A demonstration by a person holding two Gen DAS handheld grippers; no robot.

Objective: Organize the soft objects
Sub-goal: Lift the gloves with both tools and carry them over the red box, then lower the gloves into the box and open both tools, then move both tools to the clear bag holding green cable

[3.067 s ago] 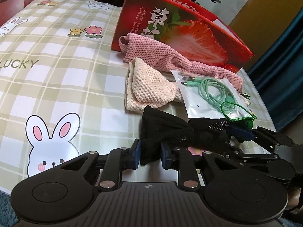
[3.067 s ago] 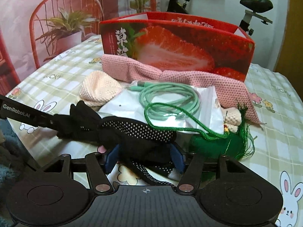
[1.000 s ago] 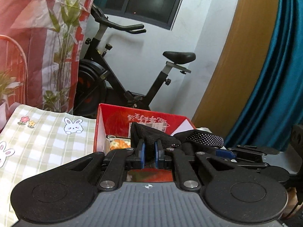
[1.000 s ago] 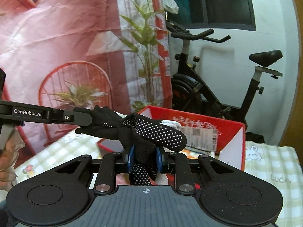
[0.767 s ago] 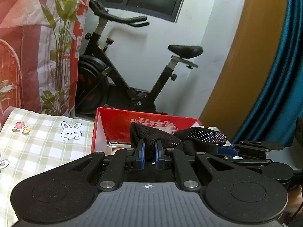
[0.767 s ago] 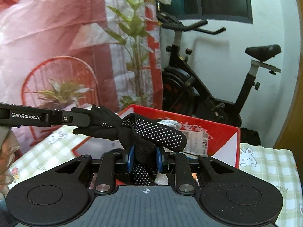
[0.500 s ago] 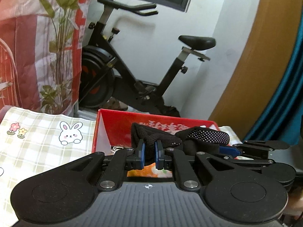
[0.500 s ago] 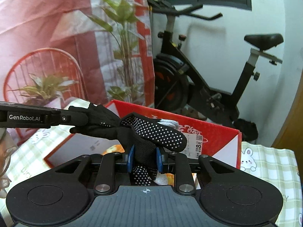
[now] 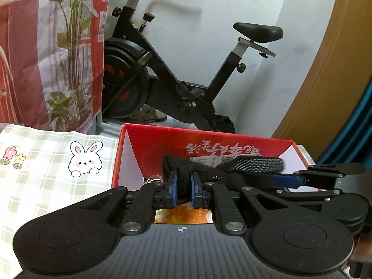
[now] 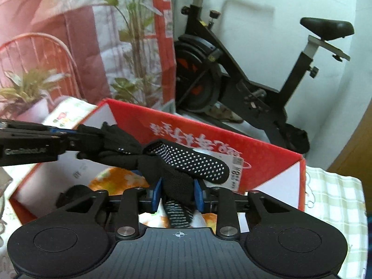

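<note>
A black glove with white grip dots [image 10: 186, 160] is held stretched between both grippers above the open red strawberry box [image 10: 232, 153]. My left gripper [image 9: 183, 187] is shut on one end of the glove [image 9: 183, 174]. My right gripper [image 10: 177, 193] is shut on the other end, and the dotted fingers stick out to the right. The right gripper shows in the left wrist view [image 9: 325, 176], and the left gripper shows in the right wrist view [image 10: 34, 144]. The box [image 9: 209, 139] holds an orange-patterned item [image 10: 111, 179] and a dark item [image 10: 74, 193].
The box stands on a table with a green checked bunny cloth [image 9: 46, 162]. A black exercise bike [image 9: 174, 81] stands behind the table by a white wall. A red-and-white hanging sheet with plants [image 10: 116, 46] is at the back left.
Both grippers have carried the glove forward and lower over the box; the inside of the box now shows more fully. Both grips are unchanged.
</note>
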